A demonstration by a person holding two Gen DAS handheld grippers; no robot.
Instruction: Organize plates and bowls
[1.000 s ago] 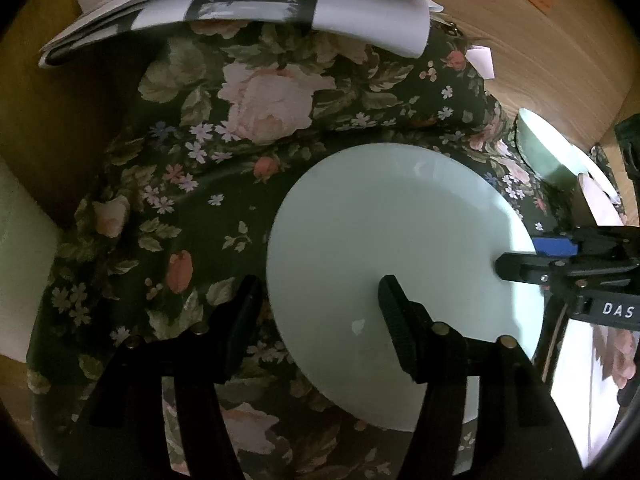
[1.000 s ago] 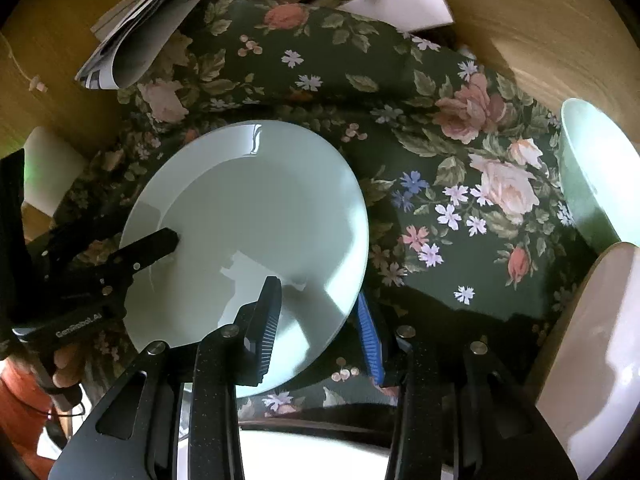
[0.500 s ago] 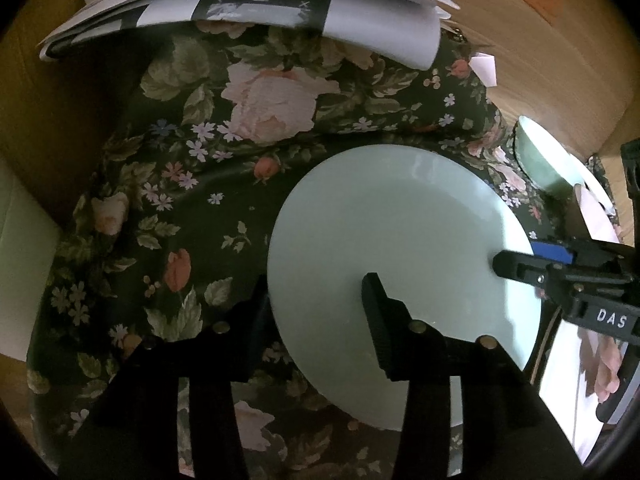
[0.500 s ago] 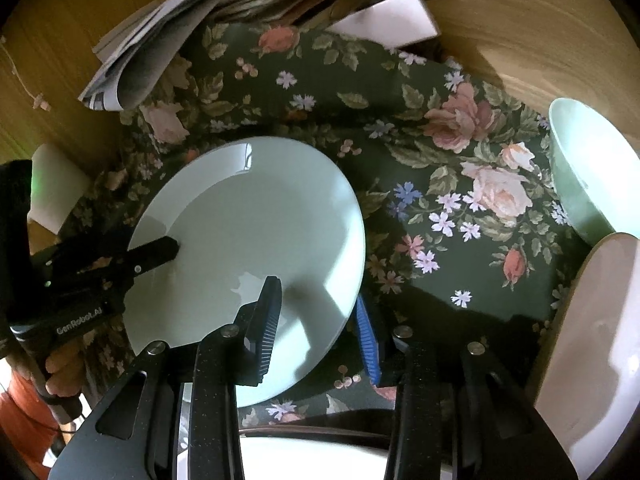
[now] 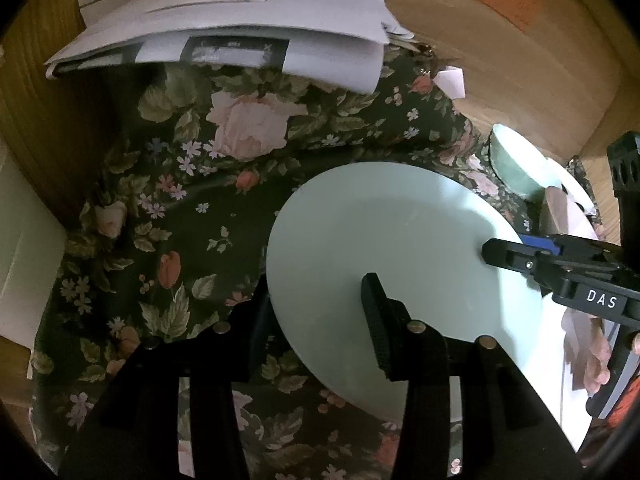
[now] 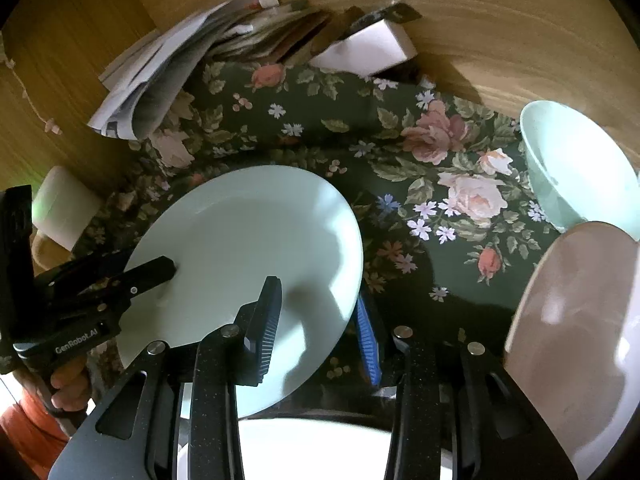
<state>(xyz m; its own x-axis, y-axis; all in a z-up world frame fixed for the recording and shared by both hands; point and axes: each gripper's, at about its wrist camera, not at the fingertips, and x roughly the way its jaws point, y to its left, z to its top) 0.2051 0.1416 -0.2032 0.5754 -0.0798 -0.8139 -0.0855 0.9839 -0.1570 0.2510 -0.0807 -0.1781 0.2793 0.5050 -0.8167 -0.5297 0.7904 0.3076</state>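
So the whole wooden tabletop point(image 6: 520, 32) is mostly covered by a dark floral cloth point(image 6: 320, 128), with wood-panelled walls right behind it. A messy pile of papers point(image 5: 224, 44) sits at the cloth's back edge. The pale green plate point(image 6: 248, 264) is up off the cloth near its front edge, pinched from both sides: left gripper point(image 5: 316, 312) clamps one rim with a finger above and one below, right gripper point(image 6: 316, 320) does the same on the opposite rim. A pale green bowl point(image 6: 576, 172) sits by the cloth's right edge, with a pinkish plate point(image 6: 576, 332) just in front of it.
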